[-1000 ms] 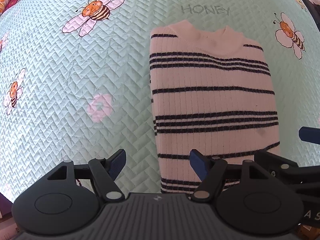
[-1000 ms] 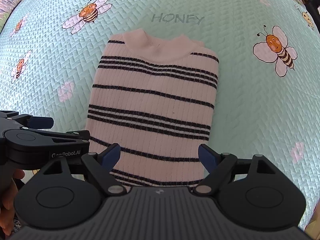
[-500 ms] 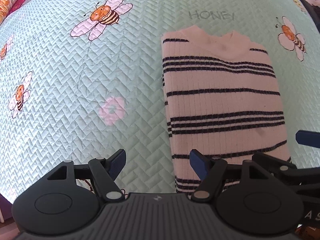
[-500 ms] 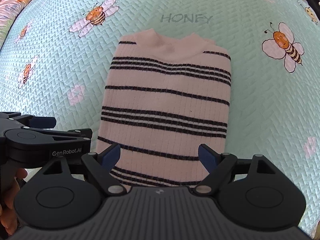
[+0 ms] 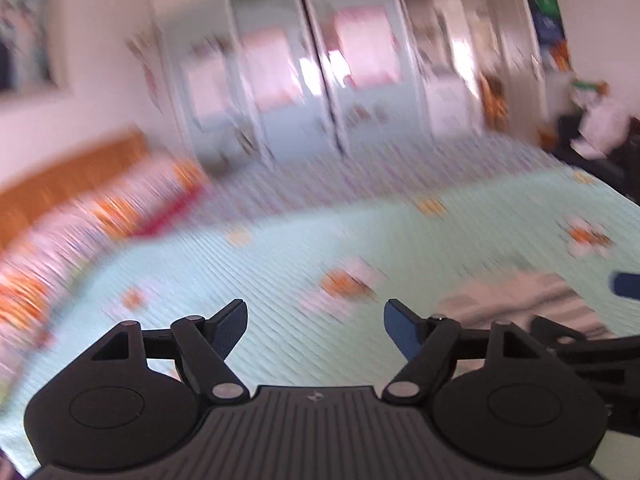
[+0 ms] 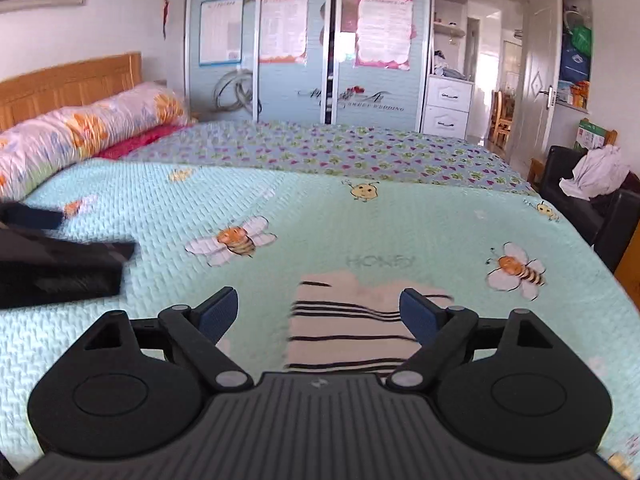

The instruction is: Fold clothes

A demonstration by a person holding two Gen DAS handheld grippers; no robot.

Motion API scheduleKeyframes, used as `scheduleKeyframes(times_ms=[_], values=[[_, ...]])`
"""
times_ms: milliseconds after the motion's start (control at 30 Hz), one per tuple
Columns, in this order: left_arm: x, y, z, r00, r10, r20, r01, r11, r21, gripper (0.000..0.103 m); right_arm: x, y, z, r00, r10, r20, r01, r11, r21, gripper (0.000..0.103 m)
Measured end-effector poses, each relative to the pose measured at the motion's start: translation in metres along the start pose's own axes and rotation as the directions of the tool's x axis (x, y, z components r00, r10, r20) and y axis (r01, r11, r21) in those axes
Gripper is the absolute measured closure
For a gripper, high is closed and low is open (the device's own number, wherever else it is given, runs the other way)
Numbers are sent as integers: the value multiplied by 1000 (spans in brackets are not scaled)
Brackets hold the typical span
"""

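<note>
Pink striped sweater (image 6: 348, 328) folded, 6 o'clock on quilt (image 6: 360, 220). Left gripper (image 5: 314, 330) just widened, right gripper (image 6: 320, 314) gaping, both empty; lift clear w/o snagging.

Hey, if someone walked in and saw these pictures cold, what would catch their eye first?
Probably the folded pink knit sweater with black stripes, lying flat on the mint-green quilted bedspread printed with cartoon bees, just below the word HONEY. Next, the two black grippers with blue pads: the right gripper frames the sweater with its jaws apart and nothing between them, and the left gripper is open too, over bare quilt.
</note>
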State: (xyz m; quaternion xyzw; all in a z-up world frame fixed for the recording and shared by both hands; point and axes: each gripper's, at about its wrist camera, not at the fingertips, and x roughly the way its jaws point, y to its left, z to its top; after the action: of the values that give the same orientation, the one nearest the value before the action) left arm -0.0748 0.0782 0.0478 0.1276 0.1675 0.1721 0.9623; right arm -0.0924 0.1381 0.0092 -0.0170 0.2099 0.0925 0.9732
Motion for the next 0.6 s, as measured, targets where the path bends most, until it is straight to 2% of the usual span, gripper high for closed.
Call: scheduleKeyframes(times_ms=[33, 100, 200, 267, 333, 433, 533, 600], values=[[-12, 9, -2, 996, 58, 70, -60, 998, 18, 8, -11, 10, -5, 997, -28, 71, 27, 999, 18, 16], [-32, 25, -4, 977, 130, 171, -138, 990, 39, 0, -38, 35, -12, 977, -41, 210, 39, 999, 14, 15], [-53, 46, -8, 955, 156, 251, -168, 985, 29, 0, -59, 73, -14, 962, 1, 272, 9, 999, -37, 15], [-60, 57, -13, 953, 150, 264, -158, 987, 9, 0, -57, 94, -11, 975, 61, 213, -48, 996, -69, 15], [-58, 66, -19, 969, 112, 222, -114, 993, -6, 0, -49, 109, -11, 987, 101, 125, -93, 994, -65, 15], [-38, 79, -33, 992, 59, 111, -57, 998, -15, 0, -38, 123, -16, 987, 157, 35, -156, 988, -9, 15], [-21, 95, -50, 999, 34, -4, -34, 999, -39, 0, -35, 143, -23, 977, 212, -13, -212, 977, 12, 15], [-8, 111, -60, 996, -3, -88, -6, 995, -96, 0, -34, 159, -28, 970, 240, -45, -240, 971, 0, 15]])
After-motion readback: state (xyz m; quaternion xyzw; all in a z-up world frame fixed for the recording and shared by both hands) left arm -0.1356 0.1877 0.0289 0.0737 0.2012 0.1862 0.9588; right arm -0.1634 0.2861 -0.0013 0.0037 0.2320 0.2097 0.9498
